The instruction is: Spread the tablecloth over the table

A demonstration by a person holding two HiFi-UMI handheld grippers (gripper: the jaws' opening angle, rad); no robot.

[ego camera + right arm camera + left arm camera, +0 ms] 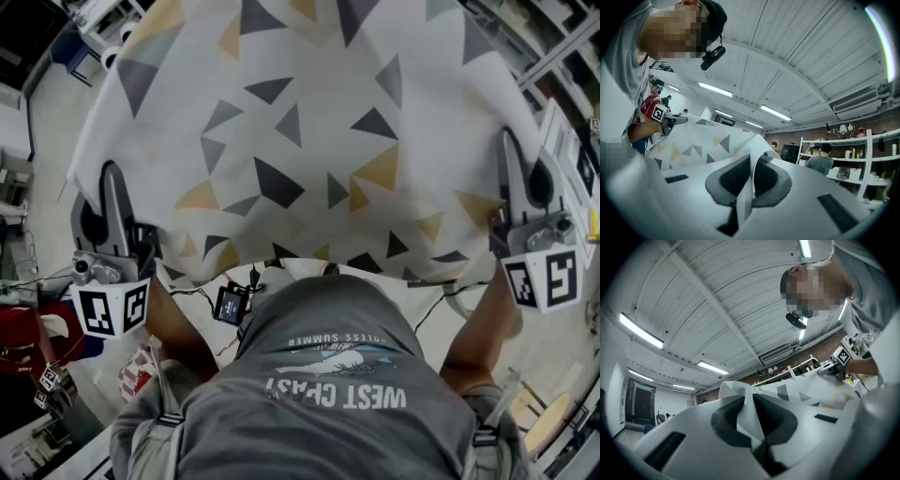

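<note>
left gripper (752,420) and right gripper (749,180) were held wide apart and level with each other, jaws tilted upward, each clamped tight on a fold of the tablecloth (300,122) at a near corner. dark ribbed pads (733,178) sat in smooth pale plastic. the thin white cloth, printed with grey, black and tan triangles, stretched between them ahead of the person (328,375), lightly creased along its near edge.

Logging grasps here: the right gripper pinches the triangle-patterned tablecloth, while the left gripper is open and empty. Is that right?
Not quite. The left gripper is also shut on the tablecloth: the left gripper view shows a fold of it pinched between its fingers. The right gripper does pinch the cloth.
</note>
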